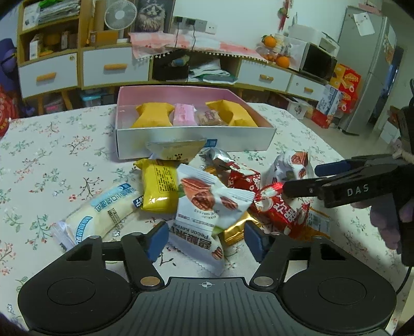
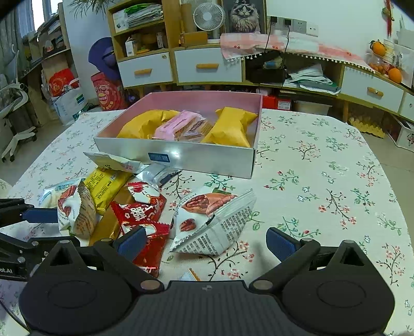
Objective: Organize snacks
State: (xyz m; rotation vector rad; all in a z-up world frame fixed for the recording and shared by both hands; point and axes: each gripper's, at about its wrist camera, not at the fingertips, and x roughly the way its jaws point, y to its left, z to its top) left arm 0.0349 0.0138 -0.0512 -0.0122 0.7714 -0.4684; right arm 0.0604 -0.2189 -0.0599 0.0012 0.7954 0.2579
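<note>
Two pecan packets: one between left gripper point(image 1: 204, 239) fingers, seemingly not yet pinched; other point(image 2: 212, 222) between open right gripper point(image 2: 207, 243) fingers, long axis slanting.

Even, soft indoor light fills both wrist views, with a cool cast on the white wall point(image 1: 245, 15) and the flowered tabletop point(image 2: 323, 160). Daylight shows at a window point(image 2: 44, 10) in the upper left corner of the right view. Shadows are faint and short under the snack packets, darker beneath the pecan packet point(image 2: 212, 219). Glare streaks the silver front of the box point(image 2: 186, 157) and glints off a red foil wrapper point(image 1: 274, 188). Fisheye distortion bows the cabinet point(image 1: 103, 64) and the fridge point(image 1: 367, 64), and the corners darken to black. The focus is fairly sharp centrally, softer toward the edges.
</note>
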